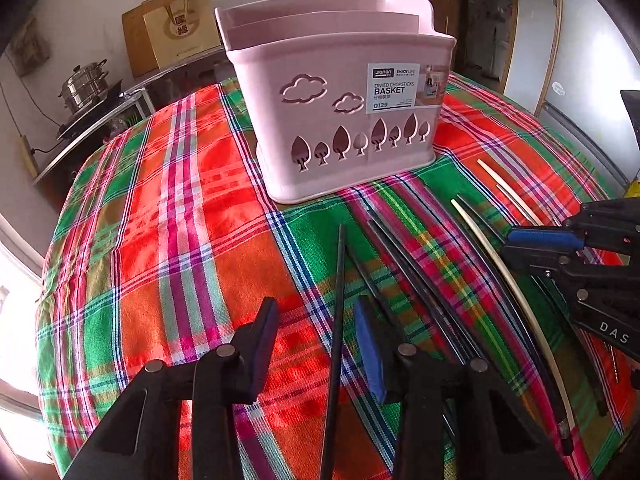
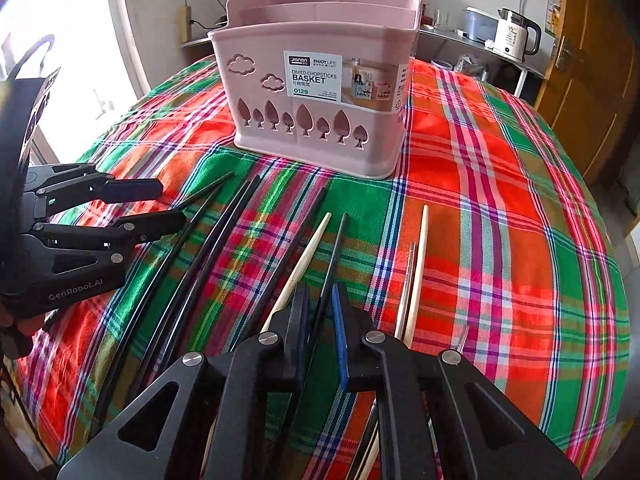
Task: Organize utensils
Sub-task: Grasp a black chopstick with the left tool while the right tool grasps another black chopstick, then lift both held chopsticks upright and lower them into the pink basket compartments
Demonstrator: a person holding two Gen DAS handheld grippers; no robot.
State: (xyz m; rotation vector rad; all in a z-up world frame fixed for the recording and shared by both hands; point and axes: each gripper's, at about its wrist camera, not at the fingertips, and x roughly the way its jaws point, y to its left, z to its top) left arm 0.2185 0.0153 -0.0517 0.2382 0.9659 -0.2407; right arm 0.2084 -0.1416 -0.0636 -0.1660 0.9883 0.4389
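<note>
A pink divided chopsticks basket [image 1: 340,120] [image 2: 320,112] stands upright on the plaid tablecloth [image 1: 180,220] [image 2: 500,220]. Several black and pale chopsticks lie in front of it. My left gripper [image 1: 316,344] is open low over the cloth, its fingers either side of one black chopstick [image 1: 340,300]; it also shows in the right wrist view [image 2: 168,204]. My right gripper [image 2: 320,332] has its jaws narrowly apart around a black chopstick [image 2: 334,256], beside a pale chopstick [image 2: 308,256]; whether the pads touch it is unclear. It also shows in the left wrist view [image 1: 516,244].
More black chopsticks [image 2: 208,248] lie left of my right gripper, and pale ones [image 2: 420,260] to its right. A steel pot [image 1: 86,84] and a paper bag [image 1: 182,28] sit behind the table. A kettle [image 2: 516,36] stands on a back counter.
</note>
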